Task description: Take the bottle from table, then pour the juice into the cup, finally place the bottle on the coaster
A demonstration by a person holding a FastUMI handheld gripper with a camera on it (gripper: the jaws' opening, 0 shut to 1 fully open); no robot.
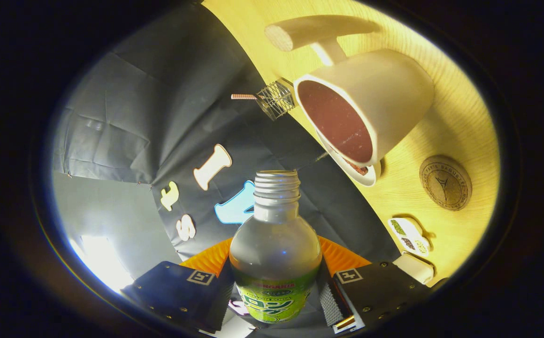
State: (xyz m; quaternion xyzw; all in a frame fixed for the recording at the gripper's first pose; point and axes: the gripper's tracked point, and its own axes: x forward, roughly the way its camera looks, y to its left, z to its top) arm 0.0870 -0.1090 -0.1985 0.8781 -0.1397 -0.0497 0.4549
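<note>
My gripper (275, 281) is shut on a clear plastic bottle (275, 244) with a green label; both fingers press on its body. The bottle has no cap, and its threaded mouth (277, 180) points away from me. The whole view is rolled, so the wooden table (459, 126) runs up one side. A white cup (370, 103) with a reddish-brown inside stands on a small saucer (368, 176), beyond the bottle's mouth and off to one side. A round cork coaster (445, 182) lies on the table near the cup.
A wooden mallet-shaped thing (318, 30) lies past the cup. A small wire basket with a handle (276, 99) sits at the table's far edge. A small patterned white piece (410, 233) and a white block (415, 266) lie close to the fingers.
</note>
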